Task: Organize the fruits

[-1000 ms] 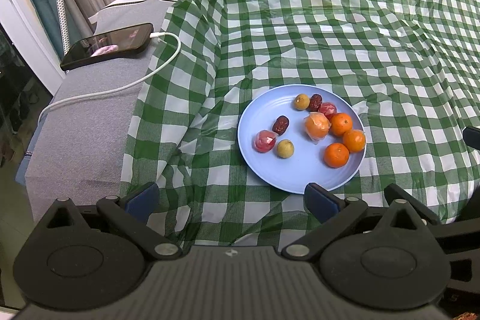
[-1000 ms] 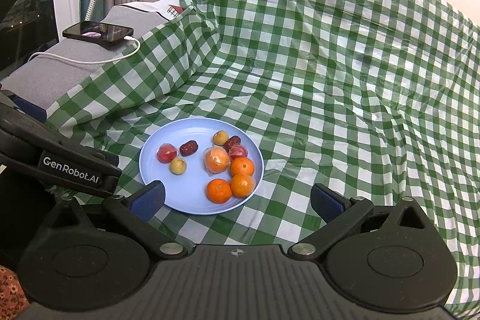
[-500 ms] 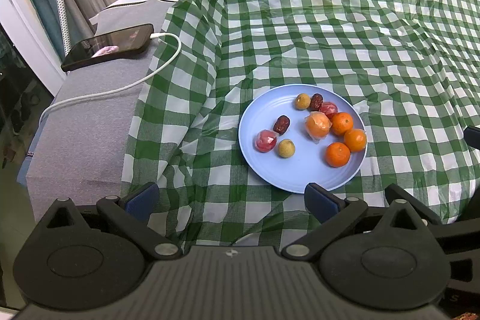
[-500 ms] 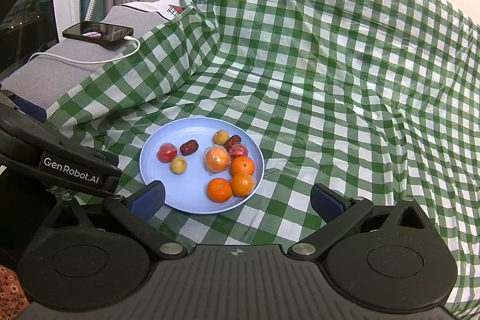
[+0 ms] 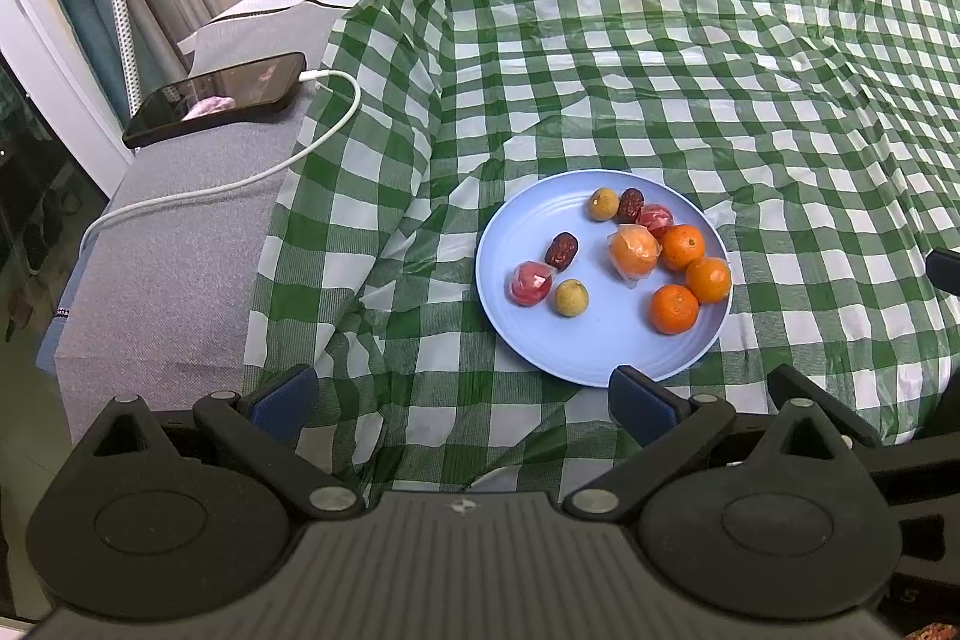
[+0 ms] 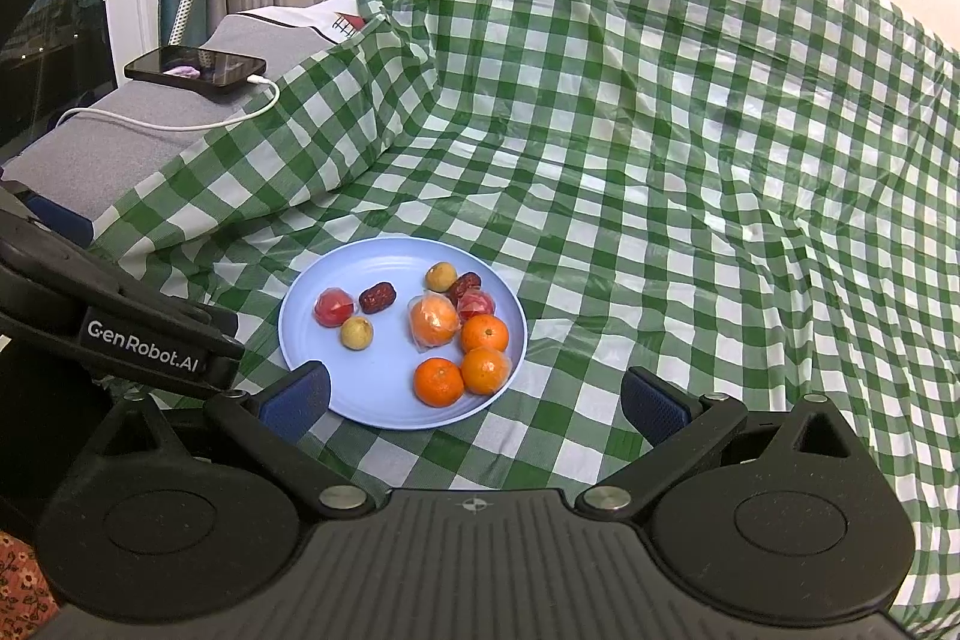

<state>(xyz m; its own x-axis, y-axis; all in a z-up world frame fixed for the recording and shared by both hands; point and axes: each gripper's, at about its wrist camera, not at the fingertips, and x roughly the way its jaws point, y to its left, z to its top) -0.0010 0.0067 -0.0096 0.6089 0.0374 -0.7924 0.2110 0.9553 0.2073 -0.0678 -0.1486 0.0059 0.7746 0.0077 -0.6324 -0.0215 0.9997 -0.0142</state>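
A green-and-white checked cloth (image 5: 660, 40) spreads ahead of both grippers. On it a pale blue plate (image 5: 600, 346) carries three bright orange mandarins (image 5: 674, 309), an orange fruit in clear wrap (image 5: 633, 250), two red wrapped fruits (image 5: 530, 282), two dark red-brown dates (image 5: 561, 250) and two yellow-brown round fruits (image 5: 570, 297). Left of the left gripper, a black phone (image 5: 216, 99) with a white cable (image 5: 252, 172) lies on grey fabric (image 5: 168, 268). The gripper pads (image 6: 297, 400) are dark blue.

Blue plate (image 5: 600, 346) on checkered cloth (image 5: 690, 58)
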